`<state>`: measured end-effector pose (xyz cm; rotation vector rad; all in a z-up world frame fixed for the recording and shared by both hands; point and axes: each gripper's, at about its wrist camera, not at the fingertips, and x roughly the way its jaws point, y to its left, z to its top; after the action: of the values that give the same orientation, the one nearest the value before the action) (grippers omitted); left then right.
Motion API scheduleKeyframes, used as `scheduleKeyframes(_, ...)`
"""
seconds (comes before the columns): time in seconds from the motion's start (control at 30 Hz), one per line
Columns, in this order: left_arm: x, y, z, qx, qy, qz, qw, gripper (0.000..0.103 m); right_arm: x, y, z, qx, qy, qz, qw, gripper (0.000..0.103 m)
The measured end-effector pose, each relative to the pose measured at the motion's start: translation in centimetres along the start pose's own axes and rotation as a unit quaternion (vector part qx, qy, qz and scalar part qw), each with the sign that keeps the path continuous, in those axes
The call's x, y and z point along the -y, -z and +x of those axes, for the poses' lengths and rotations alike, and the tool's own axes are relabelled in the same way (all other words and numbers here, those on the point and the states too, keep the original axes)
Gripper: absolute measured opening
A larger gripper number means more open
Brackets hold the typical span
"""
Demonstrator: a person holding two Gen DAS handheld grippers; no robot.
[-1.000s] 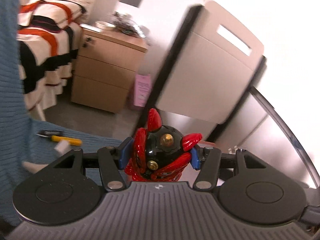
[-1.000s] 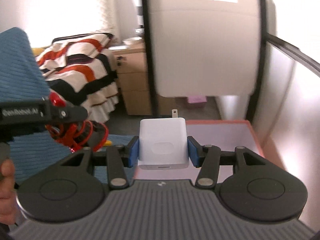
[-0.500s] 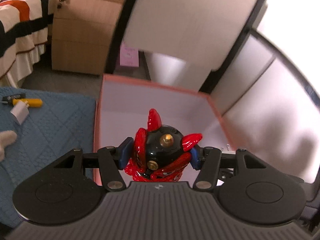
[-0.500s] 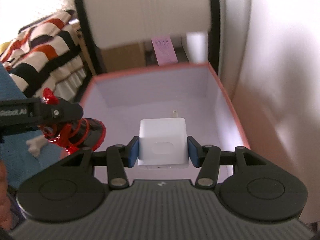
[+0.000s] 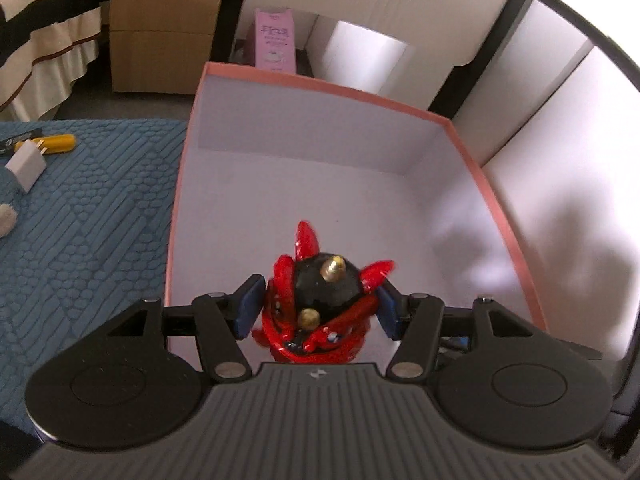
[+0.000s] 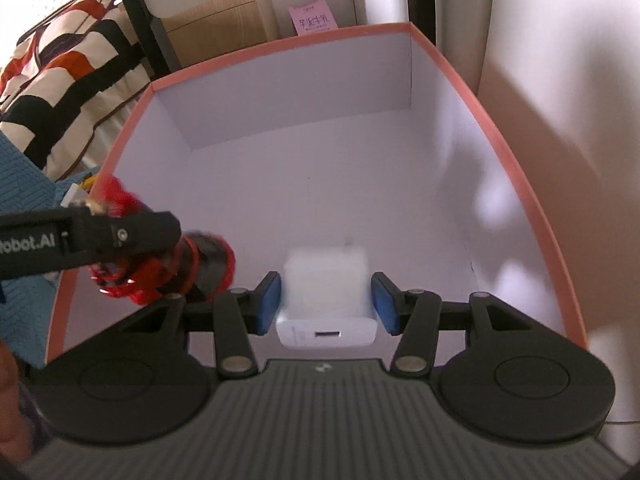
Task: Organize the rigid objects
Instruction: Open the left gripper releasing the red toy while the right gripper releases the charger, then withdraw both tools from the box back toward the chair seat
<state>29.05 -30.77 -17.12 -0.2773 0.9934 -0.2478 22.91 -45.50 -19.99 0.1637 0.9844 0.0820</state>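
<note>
A pink-rimmed box [image 5: 500,216] with a white inside lies open below both grippers; it also shows in the right wrist view [image 6: 532,208]. My left gripper [image 5: 320,308] has its jaws apart around a red and black spiky toy [image 5: 324,300], which looks loose and blurred between the pads. The toy also shows in the right wrist view [image 6: 200,264]. My right gripper [image 6: 326,302] has its jaws spread wider than a white charger block [image 6: 326,304], which is blurred between them above the box floor.
A blue quilted cloth [image 5: 80,232] lies left of the box with a small white plug [image 5: 26,164] and a yellow-handled tool [image 5: 56,144]. A wooden drawer unit [image 5: 160,40], a striped bedspread [image 5: 40,32] and a pink carton [image 5: 276,40] stand behind.
Both grippers have moved forward and down over the box. Both sets of jaws have widened, and the toy and the charger now sit loose and blurred between the pads.
</note>
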Motion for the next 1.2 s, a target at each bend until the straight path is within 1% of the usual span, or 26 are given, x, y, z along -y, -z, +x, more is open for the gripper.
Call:
scheduleKeyframes(0.1, -0.4, 0.1, -0.8, 0.003, -0.004, -0.005, 1.0, 0.074, 0.0, -0.1, -0.5, 0.003, 0.001, -0.006, 1.0, 0.052)
scheduleKeyframes(0.17, -0.5, -0.1, -1.6, 0.014, -0.011, -0.007, 0.9998, 0.075, 0.1, -0.1, -0.9, 0.005, 0.002, -0.003, 1.0, 0.052)
scheduleKeyframes(0.27, -0.4, -0.4, -2.9, 0.029, -0.007, 0.005, 0.9996, 0.075, -0.1, -0.1, -1.5, 0.007, 0.0, 0.0, 1.0, 0.052)
scheduleKeyframes(0.37, -0.5, -0.6, -4.7, 0.047, -0.007, 0.017, 0.9987, 0.075, -0.9, -0.6, -2.7, 0.023, 0.001, 0.005, 1.0, 0.052)
scheduleKeyframes(0.47, -0.9, -0.6, -7.7, 0.08, -0.017, 0.03, 0.9962, 0.075, -1.6, -0.9, -5.1, 0.046, -0.003, 0.006, 0.999, 0.052)
scheduleKeyframes(0.67, -2.6, -1.2, -14.1, 0.143, -0.001, 0.029, 0.9894, 0.075, -3.8, -1.3, -9.8, 0.095, -0.01, 0.007, 0.995, 0.053)
scheduleKeyframes(0.73, -3.2, -1.3, -16.1, 0.157, 0.0, 0.027, 0.9872, 0.075, -4.6, -1.1, -11.4, 0.113, -0.011, 0.011, 0.993, 0.053)
scheduleKeyframes(0.87, -4.3, -1.4, -20.4, 0.186, 0.002, 0.026, 0.9822, 0.075, -6.4, -0.6, -13.5, 0.134, -0.026, 0.008, 0.991, 0.053)
scheduleKeyframes(1.03, -5.1, 1.0, -24.6, 0.205, -0.021, 0.038, 0.9777, 0.077, -8.7, 0.6, -14.8, 0.139, -0.041, -0.002, 0.989, 0.053)
scheduleKeyframes(1.1, -6.2, 2.2, -25.8, 0.207, -0.019, 0.029, 0.9777, 0.077, -9.3, 1.3, -15.4, 0.134, -0.046, -0.01, 0.99, 0.053)
scheduleKeyframes(1.2, -7.6, 3.6, -27.1, 0.213, -0.027, 0.017, 0.9766, 0.077, -10.3, 2.4, -16.3, 0.128, -0.05, -0.021, 0.99, 0.053)
